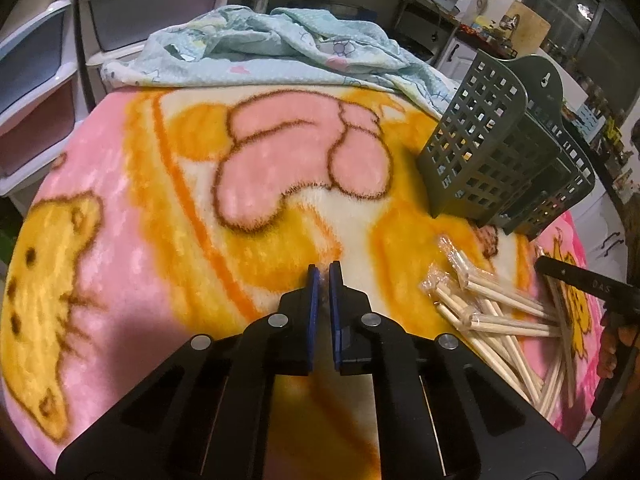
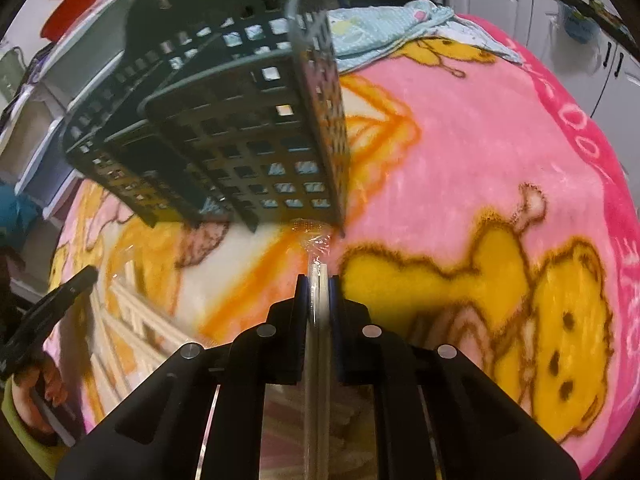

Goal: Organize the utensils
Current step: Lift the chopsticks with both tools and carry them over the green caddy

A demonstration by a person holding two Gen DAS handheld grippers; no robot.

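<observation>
The left wrist view shows the pile of wrapped chopsticks [image 1: 496, 320] lying on the blanket [image 1: 160, 208] to the right, below the green slotted holder [image 1: 492, 152]; the right wrist view shows that pile only blurred at its left edge. Only the right wrist view shows what the right gripper carries.

The left gripper [image 1: 324, 276] has its blue pads pressed nearly together with nothing between them, poised over the blanket. The right gripper [image 2: 318, 284] pinches one wrapped pair of chopsticks [image 2: 319, 276], whose clear wrapper end projects forward to just short of the holder's lower edge [image 2: 240, 152].

The surface is a pink and yellow cartoon blanket. A pale blue cloth [image 1: 260, 48] lies bunched at its far side. Plastic drawers [image 1: 36, 80] stand beyond on the left, cluttered shelves [image 1: 500, 24] on the right. A hand [image 2: 44, 388] shows at the right view's lower left.
</observation>
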